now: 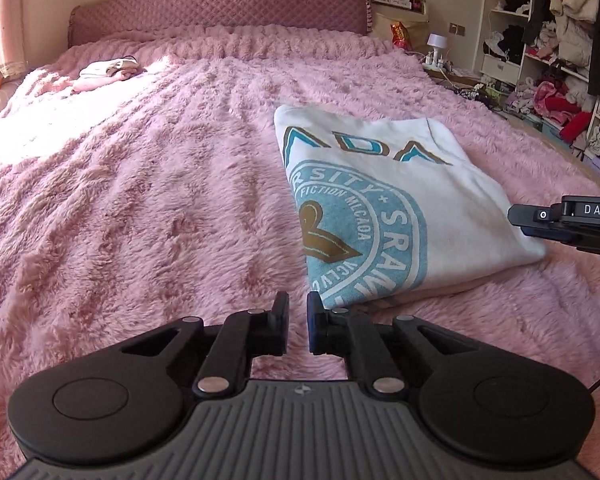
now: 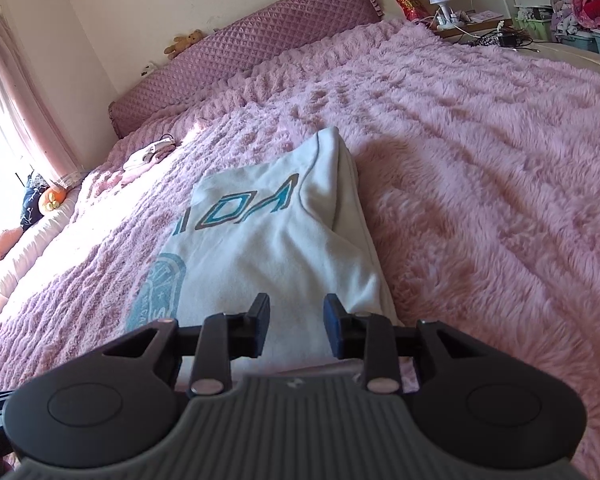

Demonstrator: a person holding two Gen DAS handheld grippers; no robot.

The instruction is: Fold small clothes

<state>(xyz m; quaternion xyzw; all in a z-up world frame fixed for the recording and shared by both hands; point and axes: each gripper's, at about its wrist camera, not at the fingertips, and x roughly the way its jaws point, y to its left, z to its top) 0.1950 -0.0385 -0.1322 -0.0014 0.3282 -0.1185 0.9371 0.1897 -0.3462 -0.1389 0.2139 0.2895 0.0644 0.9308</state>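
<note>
- Lying folded on the pink fuzzy bed (image 1: 140, 208): white printed shirt (image 1: 452, 200).
- Hovering empty: left gripper (image 1: 298, 328), jaws narrowly parted; right gripper (image 2: 296, 330), jaws wider apart.

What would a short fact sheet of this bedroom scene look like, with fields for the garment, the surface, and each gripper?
garment: white shirt, folded, blue round print facing up
surface: fluffy pink blanket on the bed
left gripper: narrowly open, empty, beside the shirt's near corner
right gripper: open, empty, over the shirt's near edge
elsewhere: small pile of clothes near the headboard
</note>
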